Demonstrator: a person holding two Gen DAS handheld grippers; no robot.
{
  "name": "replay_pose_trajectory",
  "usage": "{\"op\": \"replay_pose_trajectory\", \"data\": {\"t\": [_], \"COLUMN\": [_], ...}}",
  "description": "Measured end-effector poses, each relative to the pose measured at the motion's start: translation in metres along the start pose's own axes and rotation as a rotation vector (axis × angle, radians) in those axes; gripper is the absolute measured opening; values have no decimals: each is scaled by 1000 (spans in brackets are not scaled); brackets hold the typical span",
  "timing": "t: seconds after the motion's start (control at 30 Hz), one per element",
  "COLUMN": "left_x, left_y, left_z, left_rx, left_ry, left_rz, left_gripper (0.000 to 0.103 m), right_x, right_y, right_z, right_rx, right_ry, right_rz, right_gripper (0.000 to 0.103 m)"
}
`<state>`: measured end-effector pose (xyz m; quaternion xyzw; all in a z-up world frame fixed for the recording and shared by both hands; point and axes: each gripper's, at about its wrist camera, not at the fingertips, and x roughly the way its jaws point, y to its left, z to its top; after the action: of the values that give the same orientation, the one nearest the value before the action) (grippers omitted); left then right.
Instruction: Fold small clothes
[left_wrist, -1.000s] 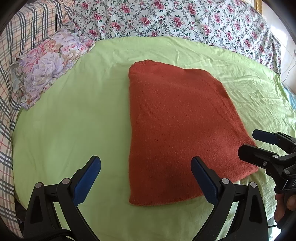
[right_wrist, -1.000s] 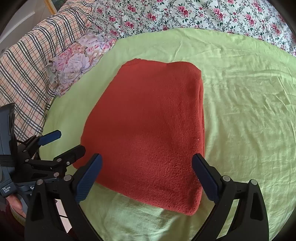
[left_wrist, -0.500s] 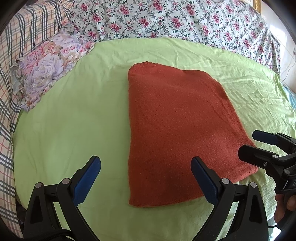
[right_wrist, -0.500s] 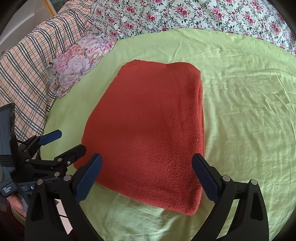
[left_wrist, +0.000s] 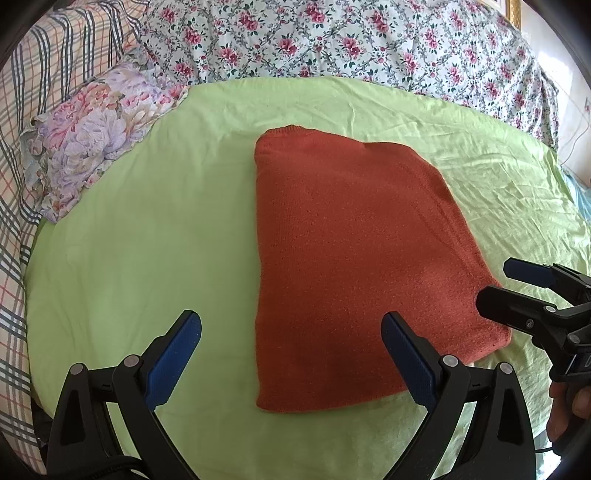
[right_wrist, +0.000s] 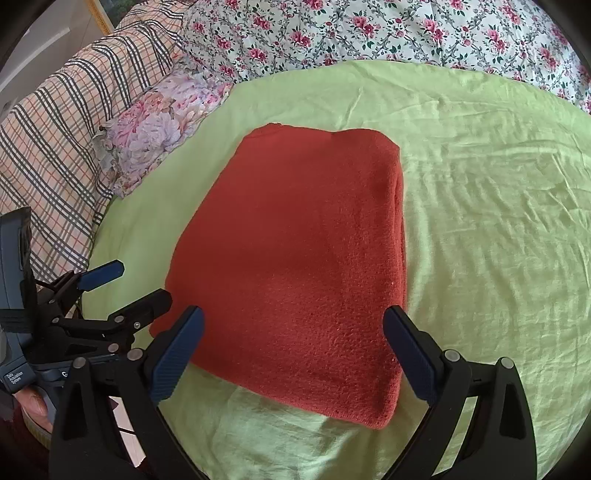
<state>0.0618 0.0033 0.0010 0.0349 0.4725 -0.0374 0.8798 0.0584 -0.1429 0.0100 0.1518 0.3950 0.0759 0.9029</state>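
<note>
One garment: red knit sweater (left_wrist: 354, 266), folded into a rough rectangle, lying flat on the green sheet (left_wrist: 147, 240); nothing grips it.
Fold edge: thick stacked layers show along the sweater's right side in the right wrist view (right_wrist: 399, 236).
Left gripper (left_wrist: 291, 354): fingers spread wide, empty, poised above the sweater's near-left corner; left finger over bare sheet, right finger over the knit.
Right gripper (right_wrist: 291, 354): fingers released and wide apart, empty, straddling the sweater's near edge from above.
Cross view: right gripper also shows at the sweater's near-right corner in the left wrist view (left_wrist: 517, 291), open there too.
Hands: part of a hand (left_wrist: 569, 410) on the right gripper's handle.
Beyond the sweater: floral pillow (left_wrist: 92, 129) to its far left, plaid bedding (right_wrist: 48, 140) further left, rose-print cover (left_wrist: 332, 40) behind it.
</note>
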Motion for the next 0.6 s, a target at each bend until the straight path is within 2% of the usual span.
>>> {"op": "replay_pose_trajectory", "data": {"t": [0.6], "left_x": [4], "left_y": [0], "left_z": [5], "left_rx": [13], "left_ry": [4], "left_rz": [-4], "left_gripper": [98], "right_x": [-2], "right_y": [-8], "right_z": [3], "right_rx": [12], "right_ry": [-12], "right_rz": [-3], "right_gripper": [97]}}
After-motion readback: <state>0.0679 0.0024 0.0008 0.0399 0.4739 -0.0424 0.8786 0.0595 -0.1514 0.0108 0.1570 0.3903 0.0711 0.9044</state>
